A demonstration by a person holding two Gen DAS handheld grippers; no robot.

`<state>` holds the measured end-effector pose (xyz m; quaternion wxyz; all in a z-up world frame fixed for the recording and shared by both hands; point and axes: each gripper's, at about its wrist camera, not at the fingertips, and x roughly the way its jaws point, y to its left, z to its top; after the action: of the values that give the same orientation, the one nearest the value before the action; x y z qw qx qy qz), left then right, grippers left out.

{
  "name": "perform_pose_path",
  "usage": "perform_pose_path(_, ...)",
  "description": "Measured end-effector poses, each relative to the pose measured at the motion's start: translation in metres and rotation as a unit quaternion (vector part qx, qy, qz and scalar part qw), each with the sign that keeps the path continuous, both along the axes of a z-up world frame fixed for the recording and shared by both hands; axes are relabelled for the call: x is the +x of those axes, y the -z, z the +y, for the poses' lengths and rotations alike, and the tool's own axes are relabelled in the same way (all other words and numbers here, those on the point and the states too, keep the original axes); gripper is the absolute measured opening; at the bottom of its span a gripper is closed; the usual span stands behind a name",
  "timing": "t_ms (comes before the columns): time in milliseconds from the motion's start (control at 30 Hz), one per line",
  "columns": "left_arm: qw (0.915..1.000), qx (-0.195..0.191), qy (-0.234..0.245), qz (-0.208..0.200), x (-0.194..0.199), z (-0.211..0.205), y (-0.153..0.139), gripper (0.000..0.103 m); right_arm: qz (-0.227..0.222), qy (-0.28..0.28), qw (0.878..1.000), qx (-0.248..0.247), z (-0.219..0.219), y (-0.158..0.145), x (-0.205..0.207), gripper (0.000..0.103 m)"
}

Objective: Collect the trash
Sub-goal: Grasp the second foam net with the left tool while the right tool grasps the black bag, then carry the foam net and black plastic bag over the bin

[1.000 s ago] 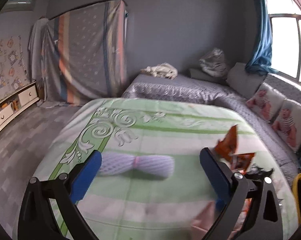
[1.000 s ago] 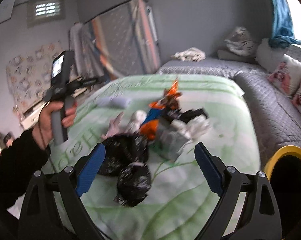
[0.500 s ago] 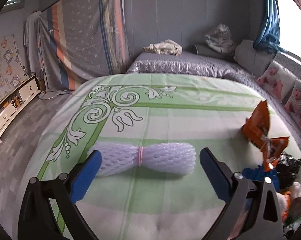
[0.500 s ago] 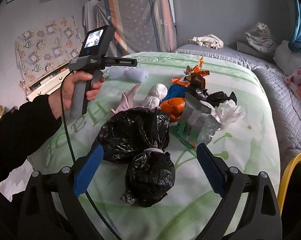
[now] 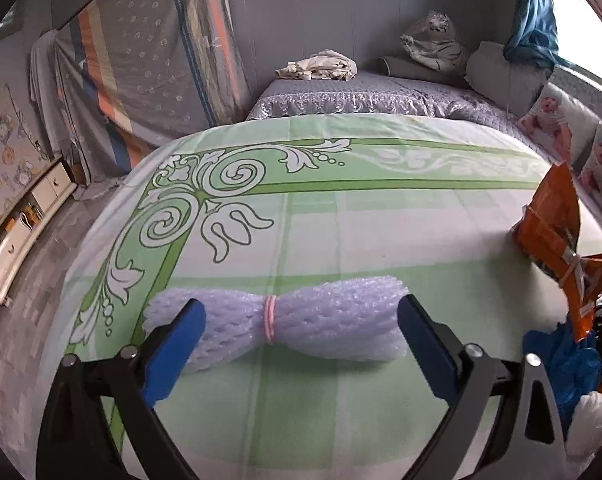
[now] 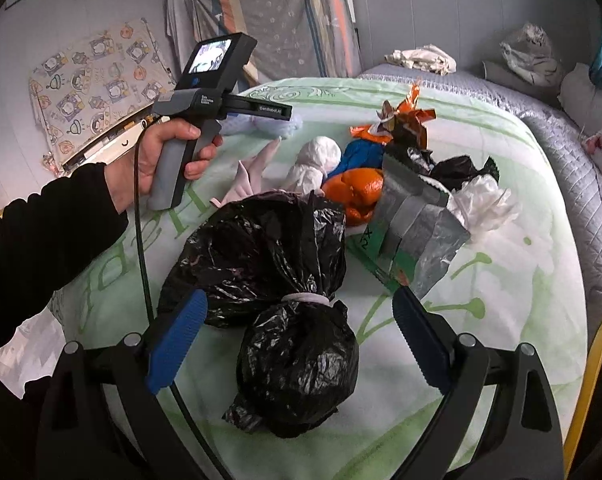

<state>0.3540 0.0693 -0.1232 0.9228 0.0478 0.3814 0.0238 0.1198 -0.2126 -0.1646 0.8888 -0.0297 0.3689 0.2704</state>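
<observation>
A white foam-net bundle (image 5: 321, 324), tied at its middle with a pink band, lies on the green bedsheet (image 5: 341, 224). My left gripper (image 5: 299, 320) straddles it lengthwise, one blue finger at each end. Its jaws are closing and the pads do not press on the foam. In the right wrist view a black plastic bag (image 6: 297, 364), cinched at its waist, lies between the wide-open fingers of my right gripper (image 6: 297, 320), untouched. Behind the bag sits a heap of trash: an orange bag (image 6: 357, 192), a silver wrapper (image 6: 417, 216), white plastic (image 6: 485, 200) and a blue bag (image 6: 361, 156).
An orange snack wrapper (image 5: 557, 232) stands at the right of the left wrist view. A hand (image 6: 157, 160) in a black sleeve holds the left gripper at the bed's left side. A yellow bin rim (image 6: 597, 360) shows at the right edge. Grey bedding (image 5: 361, 92) lies beyond.
The left gripper has dropped and closed in on the foam bundle, which now sits between its fingers. The right gripper has lowered toward the black bag, which looks larger.
</observation>
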Motion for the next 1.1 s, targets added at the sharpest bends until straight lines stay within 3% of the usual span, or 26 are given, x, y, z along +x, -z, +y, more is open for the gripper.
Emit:
perform_pose_path(67,0.9999,0.012,0.004,0.0,-0.001,-0.003,0.001,0.082,0.005,0.0,1.0,-0.001,0.001,0.002,0.002,0.08)
perform_pose_path(200,0.9994,0.035,0.006,0.002,-0.002,-0.006,0.002,0.059,0.019,-0.002,1.0,-0.003,0.002,0.009,0.006,0.067)
perform_pose_path(267,0.999,0.044,0.005,0.002,-0.003,-0.006,0.003,0.051,0.029,-0.006,1.0,-0.002,0.003,0.012,0.008,0.055)
perform_pose_path(367,0.9976,0.069,0.003,-0.003,-0.006,-0.009,0.004,0.026,0.041,-0.005,0.999,-0.01,0.005,0.018,0.01,0.041)
perform_pose_path(400,0.9979,0.065,0.006,0.003,-0.006,-0.01,0.004,0.013,0.044,-0.002,0.999,-0.012,0.006,0.019,0.011,0.038)
perform_pose_path(500,0.9981,0.062,-0.003,-0.002,-0.007,-0.008,0.004,0.011,0.05,0.0,0.999,-0.009,0.004,0.016,0.012,0.031)
perform_pose_path(633,0.9994,0.023,-0.021,-0.016,-0.011,0.005,-0.004,0.007,0.048,0.013,0.999,-0.002,-0.002,0.011,0.01,0.025)
perform_pose_path(1100,0.9949,-0.045,-0.036,-0.083,-0.065,0.032,-0.058,0.006,0.004,0.064,0.996,0.063,-0.049,-0.039,-0.016,0.024)
